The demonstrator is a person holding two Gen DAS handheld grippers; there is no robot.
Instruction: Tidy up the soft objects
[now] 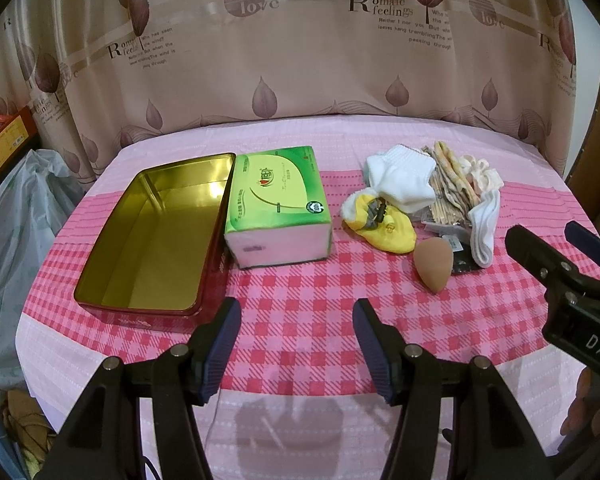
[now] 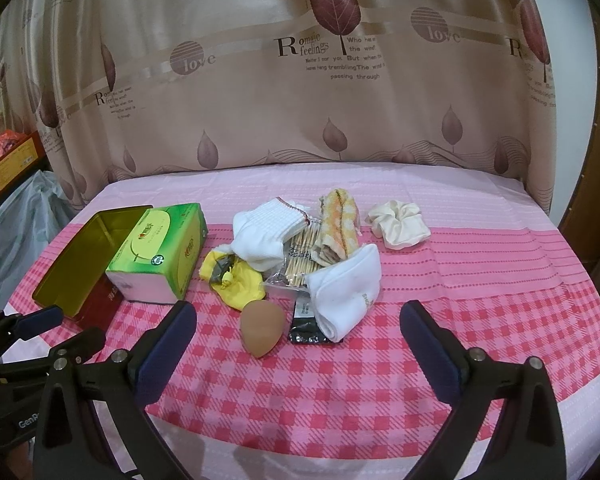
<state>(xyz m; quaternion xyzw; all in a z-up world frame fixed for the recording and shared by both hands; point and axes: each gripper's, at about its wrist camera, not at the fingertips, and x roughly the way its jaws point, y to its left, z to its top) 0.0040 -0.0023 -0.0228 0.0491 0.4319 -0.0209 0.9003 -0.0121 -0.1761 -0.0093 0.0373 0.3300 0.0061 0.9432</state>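
Observation:
An open red tin (image 1: 156, 236) with a gold inside lies at the left (image 2: 72, 264). A green tissue pack (image 1: 278, 210) stands next to it (image 2: 160, 256). A pile lies to the right: white socks (image 2: 260, 236), a yellow sock (image 2: 236, 280), a striped cloth (image 2: 340, 220), a cream scrunchie (image 2: 398, 220), a folded white sock (image 2: 348, 292) and a tan makeup sponge (image 2: 262, 328). My left gripper (image 1: 296, 344) is open and empty above the cloth in front of the tin. My right gripper (image 2: 296, 344) is open and empty, just before the sponge.
A bag of cotton swabs (image 2: 300, 264) and a small black packet (image 2: 306, 320) lie within the pile. The table has a pink checked cloth (image 2: 340, 392). A curtain (image 2: 300, 80) hangs behind. Plastic bags and boxes (image 1: 16, 208) stand off the table's left side.

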